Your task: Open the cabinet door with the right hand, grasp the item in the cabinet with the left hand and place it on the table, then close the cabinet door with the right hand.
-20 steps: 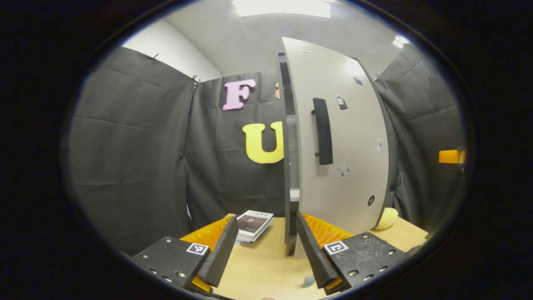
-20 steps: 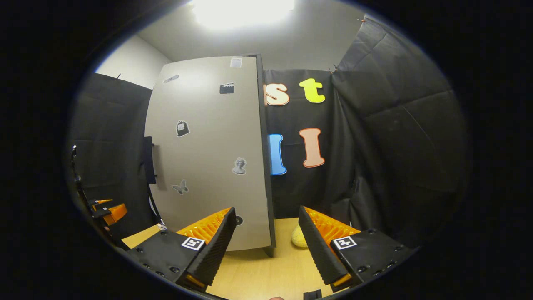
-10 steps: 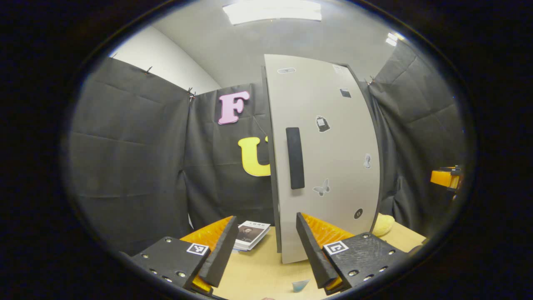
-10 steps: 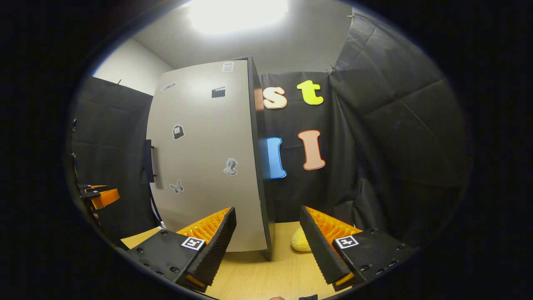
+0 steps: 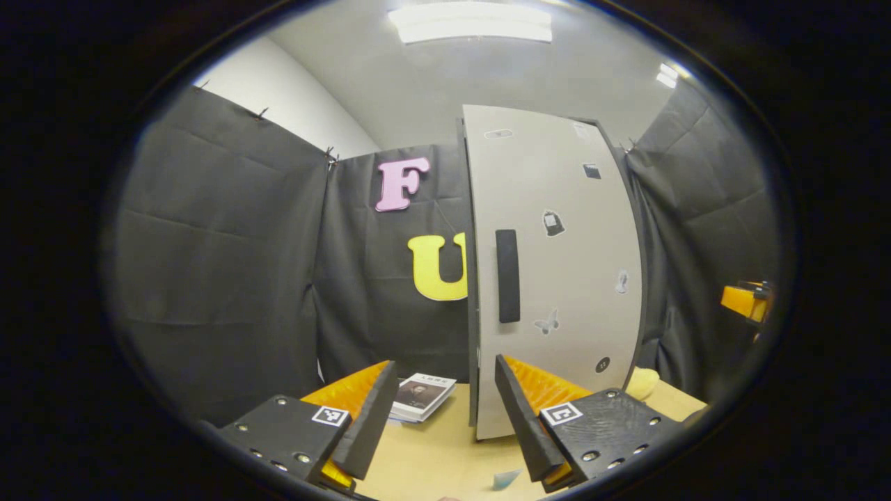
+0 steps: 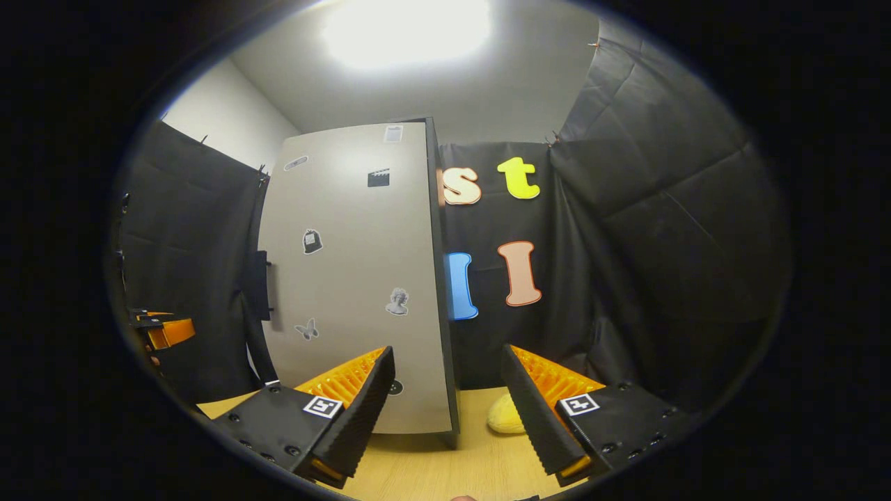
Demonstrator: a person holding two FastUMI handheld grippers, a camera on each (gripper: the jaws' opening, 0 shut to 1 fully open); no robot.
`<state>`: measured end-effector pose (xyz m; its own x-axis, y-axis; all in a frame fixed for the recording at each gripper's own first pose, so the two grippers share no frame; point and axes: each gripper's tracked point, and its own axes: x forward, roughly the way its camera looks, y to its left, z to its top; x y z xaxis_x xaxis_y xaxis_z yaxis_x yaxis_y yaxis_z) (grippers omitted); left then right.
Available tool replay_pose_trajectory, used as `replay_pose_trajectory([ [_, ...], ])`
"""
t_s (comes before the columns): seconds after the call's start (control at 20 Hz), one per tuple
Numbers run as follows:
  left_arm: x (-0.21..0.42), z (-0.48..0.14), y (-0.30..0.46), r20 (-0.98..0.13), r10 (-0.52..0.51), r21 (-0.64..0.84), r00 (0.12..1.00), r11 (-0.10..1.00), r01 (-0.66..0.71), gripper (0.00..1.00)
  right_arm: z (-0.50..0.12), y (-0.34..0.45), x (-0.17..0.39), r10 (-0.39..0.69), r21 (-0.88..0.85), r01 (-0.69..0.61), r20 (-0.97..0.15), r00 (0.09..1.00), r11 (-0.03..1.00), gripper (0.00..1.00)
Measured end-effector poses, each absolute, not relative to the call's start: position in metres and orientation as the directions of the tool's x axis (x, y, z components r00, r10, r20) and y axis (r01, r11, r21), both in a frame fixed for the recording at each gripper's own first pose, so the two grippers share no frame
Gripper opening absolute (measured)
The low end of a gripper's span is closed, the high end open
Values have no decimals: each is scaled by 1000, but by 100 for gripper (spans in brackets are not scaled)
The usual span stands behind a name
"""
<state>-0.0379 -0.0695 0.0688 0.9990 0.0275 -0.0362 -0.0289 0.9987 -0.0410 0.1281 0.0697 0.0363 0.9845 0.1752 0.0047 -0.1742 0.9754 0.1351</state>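
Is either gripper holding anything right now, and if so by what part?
Nothing is held. The left gripper and right gripper are both open, with the cabinet door untouched.

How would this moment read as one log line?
cabinet door: closed | book: on table | left hand-held gripper: open | right hand-held gripper: open

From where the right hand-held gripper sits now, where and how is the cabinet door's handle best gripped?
Grip the black vertical bar handle mid-length, fingers horizontal, one on each long side. It stands proud of the cabinet door near its left edge, so the right hand-held gripper likely approaches from the front.
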Motion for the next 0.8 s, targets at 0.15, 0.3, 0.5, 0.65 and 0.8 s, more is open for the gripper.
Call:
replay_pose_trajectory([
  [0.15,-45,71,-67,-34,31,-35,999,999,-32,84,39,70,128,167,159,-167,11,986,973,97],
  [0.3,-50,72,-64,-30,36,-18,999,999,-36,84,35,72,126,168,187,-164,-5,986,969,97],
  [0.5,-52,67,-64,-29,25,-16,999,1000,-25,84,37,68,119,150,190,-148,2,989,971,98],
  [0.65,-50,65,-64,-20,18,-30,1000,999,-18,85,45,65,114,141,153,-141,13,990,978,97],
  [0.8,-47,62,-67,-18,5,-37,1000,999,-5,84,54,57,107,120,112,-124,43,992,986,98],
])
